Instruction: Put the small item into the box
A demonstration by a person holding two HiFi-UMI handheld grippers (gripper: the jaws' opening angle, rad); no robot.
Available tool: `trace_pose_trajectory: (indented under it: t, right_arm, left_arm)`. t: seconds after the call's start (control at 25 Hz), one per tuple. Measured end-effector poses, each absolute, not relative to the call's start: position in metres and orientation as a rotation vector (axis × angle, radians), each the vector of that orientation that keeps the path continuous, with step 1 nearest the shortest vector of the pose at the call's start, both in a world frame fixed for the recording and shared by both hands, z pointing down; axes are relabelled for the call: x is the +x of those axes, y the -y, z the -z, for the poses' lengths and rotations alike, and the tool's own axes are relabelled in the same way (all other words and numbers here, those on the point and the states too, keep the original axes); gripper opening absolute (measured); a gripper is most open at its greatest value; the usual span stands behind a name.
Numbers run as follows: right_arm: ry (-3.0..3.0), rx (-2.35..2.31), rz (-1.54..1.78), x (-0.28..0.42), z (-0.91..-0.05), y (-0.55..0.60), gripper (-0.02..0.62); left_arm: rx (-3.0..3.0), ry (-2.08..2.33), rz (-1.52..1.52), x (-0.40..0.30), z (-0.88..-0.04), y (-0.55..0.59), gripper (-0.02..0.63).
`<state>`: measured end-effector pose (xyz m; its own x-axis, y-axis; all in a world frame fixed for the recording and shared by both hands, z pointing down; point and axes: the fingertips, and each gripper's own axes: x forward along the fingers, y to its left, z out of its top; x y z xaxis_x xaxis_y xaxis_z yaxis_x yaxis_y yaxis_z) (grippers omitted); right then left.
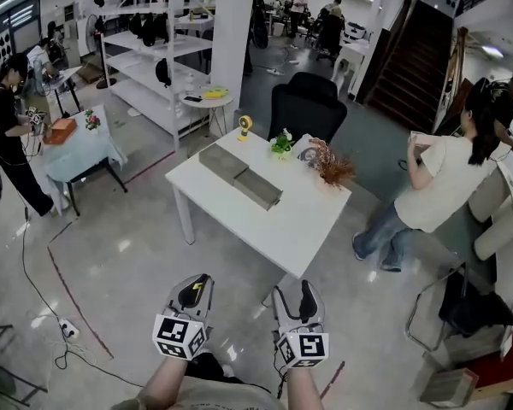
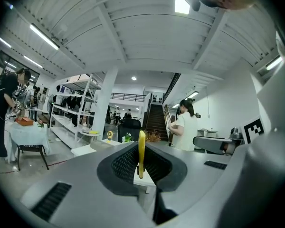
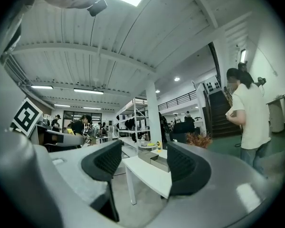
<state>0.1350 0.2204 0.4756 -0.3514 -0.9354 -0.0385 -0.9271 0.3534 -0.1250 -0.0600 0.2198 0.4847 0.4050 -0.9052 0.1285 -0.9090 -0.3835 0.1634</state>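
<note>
A thin yellow item [image 2: 141, 150] stands on edge between the pads of my left gripper [image 2: 141, 164], which is shut on it. It also shows as a yellow streak [image 1: 198, 290] in the head view. My left gripper [image 1: 194, 290] and right gripper [image 1: 294, 299] are side by side low in the head view, over the floor short of the white table [image 1: 299, 229]. The right gripper [image 3: 143, 164] is open with nothing between its pads. On the table lies a long grey box [image 1: 258, 189], also seen in the right gripper view [image 3: 160, 162], with a flat grey lid [image 1: 221, 161] beside it.
A small yellow fan [image 1: 244, 125], a potted plant [image 1: 282, 143] and dried flowers [image 1: 332, 166] stand at the table's far side, a black chair [image 1: 306, 105] behind. A person in a cream top [image 1: 443, 186] stands right; another [image 1: 4, 118] left by a draped table [image 1: 81, 148]. Shelves [image 1: 145, 49] behind.
</note>
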Motion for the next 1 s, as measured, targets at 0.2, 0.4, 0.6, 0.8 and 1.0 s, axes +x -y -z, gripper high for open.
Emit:
trace_pose_trajectory:
  t: [0.2,0.4,0.6,0.8,1.0]
  right_arm:
    - [-2.507,-1.743,0.16,0.133,-0.49,-0.191,0.29]
    - [-2.498,-1.783,0.163,0.133,-0.496,-0.152,0.29]
    - [-2.47,-1.824,0.174,0.125,-0.497,-0.099,0.29]
    - [-2.44,-1.845,0.14,0.111,-0.488,-0.045,0.29]
    - [-2.408,-1.878,0.109,0.104,-0.478,-0.004,0.29]
  left_arm:
    - [2.464,1.59,-0.046,-0.059,-0.49,-0.182,0.029]
    - [2.475,1.555,-0.06,-0.063,-0.498,-0.137,0.029]
    - [2.491,1.511,-0.066,-0.07,-0.497,-0.079,0.029]
    - [2.538,1.477,-0.042,-0.08,-0.485,-0.017,0.029]
    - [2.576,1.448,-0.02,-0.088,-0.473,0.032,0.029]
